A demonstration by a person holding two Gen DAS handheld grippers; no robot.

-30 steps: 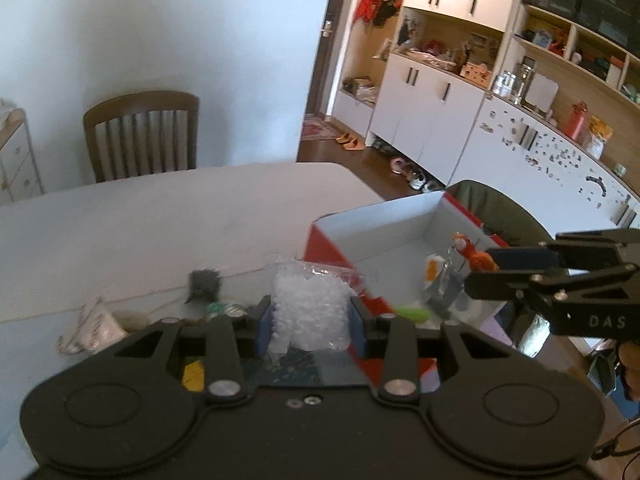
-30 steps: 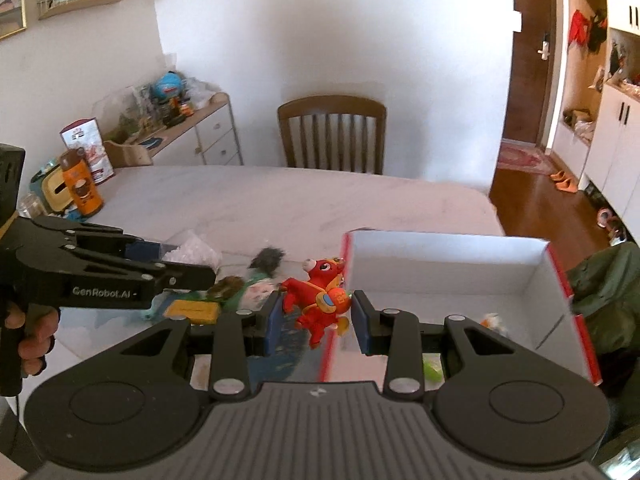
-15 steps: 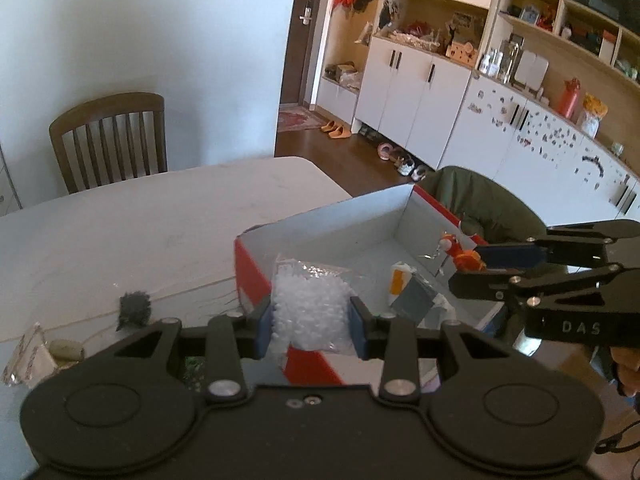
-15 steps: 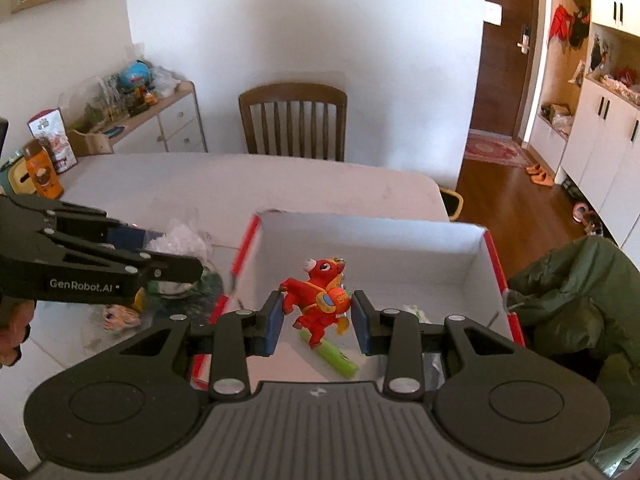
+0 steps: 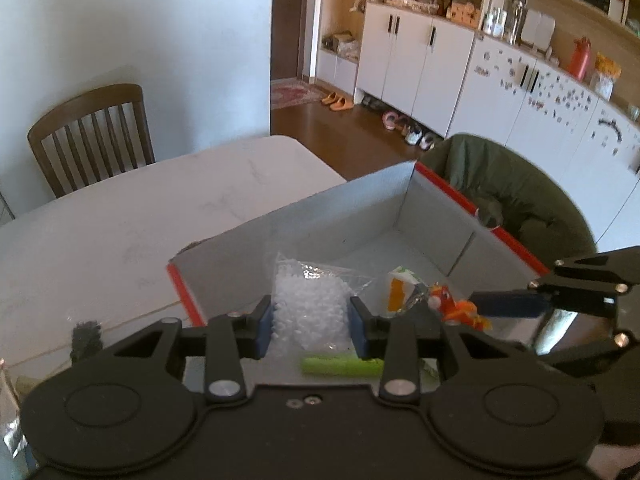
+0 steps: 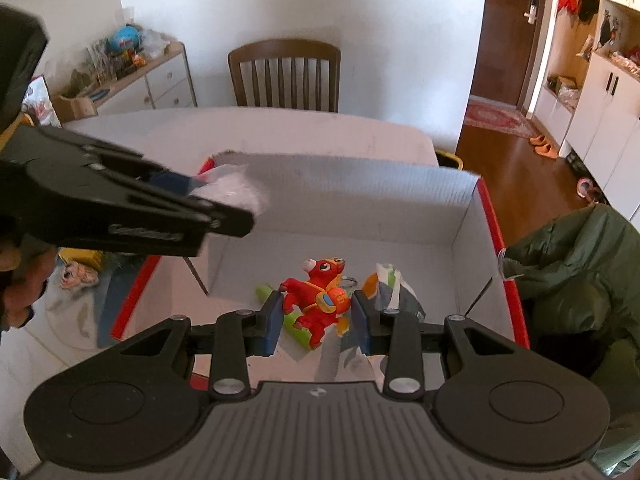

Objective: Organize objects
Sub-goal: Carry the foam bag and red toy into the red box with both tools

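A white cardboard box with red edges (image 5: 436, 216) (image 6: 352, 184) sits on the pale table. Above its near left part my left gripper (image 5: 311, 326) is shut on a clear bag of white beads (image 5: 308, 312), which also shows in the right wrist view as the bag of beads (image 6: 236, 192). My right gripper (image 6: 314, 322) is shut on a red toy horse (image 6: 316, 300), held low inside the box; the left wrist view shows the same toy horse (image 5: 452, 304) at right. A green tube (image 5: 340, 366) (image 6: 266, 292) and a small orange-and-white packet (image 5: 398, 288) (image 6: 384, 284) lie on the box floor.
A wooden chair (image 6: 284, 74) stands at the table's far side. A green jacket (image 6: 576, 272) hangs just right of the box. Loose items, among them a black tuft (image 5: 86, 340), a yellow object (image 6: 80, 258) and a small doll (image 6: 78, 278), lie left of the box.
Both grippers have moved from beside the box to over and into it, each carrying its load. The toy horse has gone lower, close to the box floor.
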